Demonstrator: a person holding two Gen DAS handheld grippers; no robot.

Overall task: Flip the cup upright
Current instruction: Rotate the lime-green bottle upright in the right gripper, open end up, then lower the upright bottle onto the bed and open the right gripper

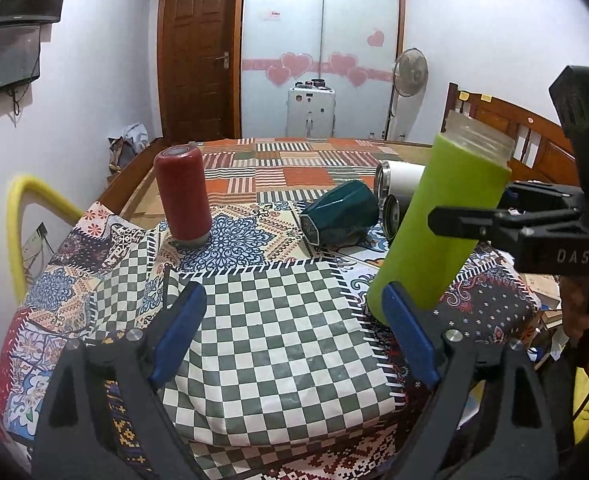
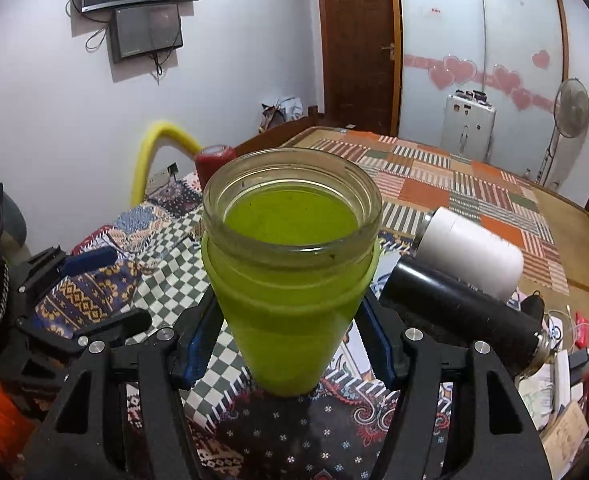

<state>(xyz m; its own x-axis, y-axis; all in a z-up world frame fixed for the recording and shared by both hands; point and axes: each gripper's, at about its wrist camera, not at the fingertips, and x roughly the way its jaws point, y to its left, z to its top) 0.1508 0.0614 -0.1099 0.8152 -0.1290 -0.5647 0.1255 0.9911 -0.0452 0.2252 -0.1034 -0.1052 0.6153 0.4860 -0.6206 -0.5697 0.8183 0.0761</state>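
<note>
Left wrist view is being taken up, at far left, by a red cylindrical cup (image 1: 183, 196) standing mouth-down on the patchwork-covered tabletop (image 1: 274, 312). Further right, a dark teal faceted cup (image 1: 340, 218) is lying on its side, with a white cylindrical flask (image 1: 402, 178) and a black cylindrical flask (image 1: 394, 210) lying behind it. At the right, the lime-green cup with a clear threaded rim (image 1: 440, 220) is being held tilted, mouth uppermost, its base low over the cloth near the front right edge; whether the base is touching cannot be told.

The step in hand is judged to be the end of the flip: the green cup is being brought to the vertical. The next move is judged to call for levelling the cup, seating its base flat, and only then easing the grip, since a tilted release near the edge could let it topple.

The left gripper (image 1: 294, 312) is being held wide apart over the checked patch, with nothing between its blue-padded jaws. The right gripper (image 2: 290, 344) is being kept closed around the green cup's lower body, a blue pad pressing on either side, as the right wrist view is showing, with the open mouth facing the camera.
</note>
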